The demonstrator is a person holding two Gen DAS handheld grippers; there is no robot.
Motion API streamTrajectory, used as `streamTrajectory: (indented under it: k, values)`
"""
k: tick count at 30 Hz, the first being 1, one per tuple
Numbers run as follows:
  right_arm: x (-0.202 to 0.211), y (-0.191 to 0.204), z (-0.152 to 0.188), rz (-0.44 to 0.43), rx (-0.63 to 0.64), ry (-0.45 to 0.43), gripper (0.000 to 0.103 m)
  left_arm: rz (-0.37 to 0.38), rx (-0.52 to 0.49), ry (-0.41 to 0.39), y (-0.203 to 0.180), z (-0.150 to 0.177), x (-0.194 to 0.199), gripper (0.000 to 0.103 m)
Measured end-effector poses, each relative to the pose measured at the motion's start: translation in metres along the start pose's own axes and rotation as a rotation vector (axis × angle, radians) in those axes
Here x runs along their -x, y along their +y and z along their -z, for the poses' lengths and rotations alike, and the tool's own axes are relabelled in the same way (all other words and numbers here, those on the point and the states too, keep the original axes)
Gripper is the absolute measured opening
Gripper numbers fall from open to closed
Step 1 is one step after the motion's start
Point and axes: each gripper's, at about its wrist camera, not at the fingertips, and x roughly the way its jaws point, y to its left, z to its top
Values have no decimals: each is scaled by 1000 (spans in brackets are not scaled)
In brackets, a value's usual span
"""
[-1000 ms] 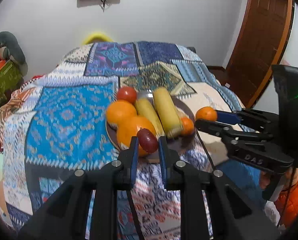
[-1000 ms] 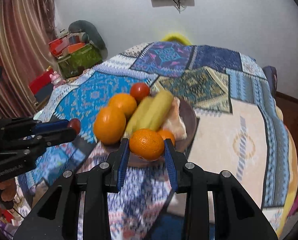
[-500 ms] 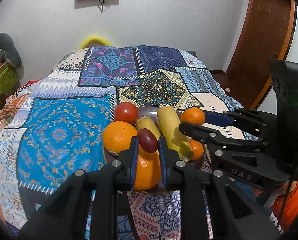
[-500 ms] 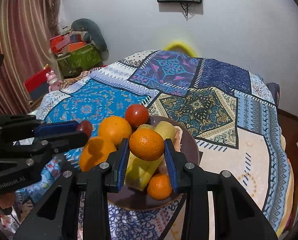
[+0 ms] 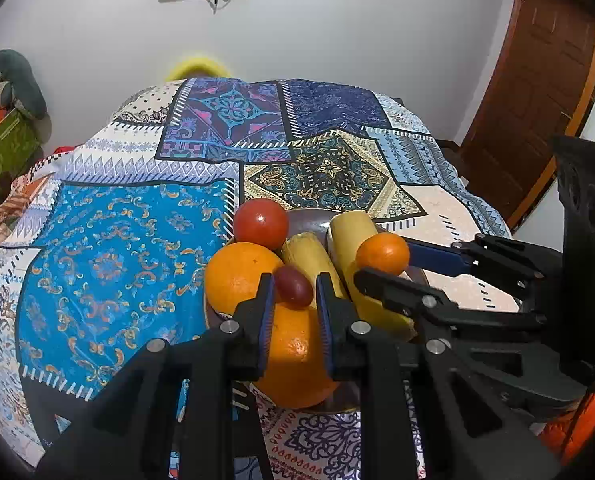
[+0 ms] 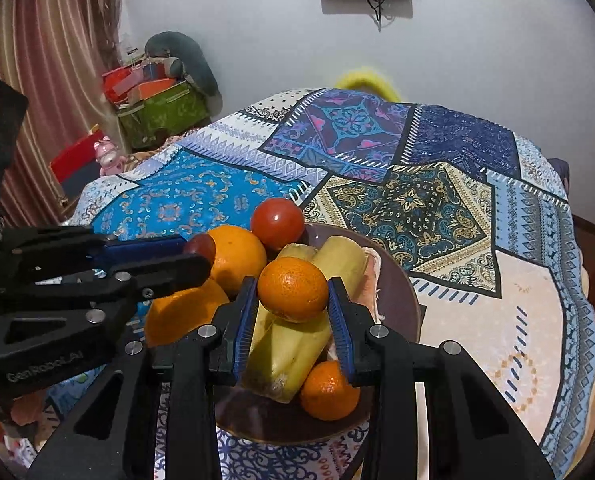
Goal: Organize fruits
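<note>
Right wrist view — glossy, dimpled mandarin (image 6: 292,289) between gripper (image 6: 293,312) pads

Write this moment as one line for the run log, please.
left gripper: shut on grape | right gripper: shut on tangerine | both above plate | nothing released yet

The left gripper (image 5: 294,292) reaches forward with its two blue-lined fingers (image 5: 266,312) nearly parallel and pressed against a small dark red grape (image 5: 294,286) pinched between their tips. The right gripper (image 6: 293,300) reaches forward beside it, to its right, its fingers (image 6: 339,320) set wider and clamped on a small orange (image 6: 292,289). In each wrist view the other gripper enters from the side, fingers pointing inward, level with its neighbour.
</note>
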Motion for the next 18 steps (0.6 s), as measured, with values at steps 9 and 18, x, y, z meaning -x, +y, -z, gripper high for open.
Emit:
streamTrajectory:
  k: [9, 18]
  values:
    - [10, -7, 3, 1, -22, -9, 46, -14, 11, -19, 1, -1, 14, 19]
    - [74, 4, -6, 47, -35, -124, 46, -74, -10, -181, -17, -3, 100, 19]
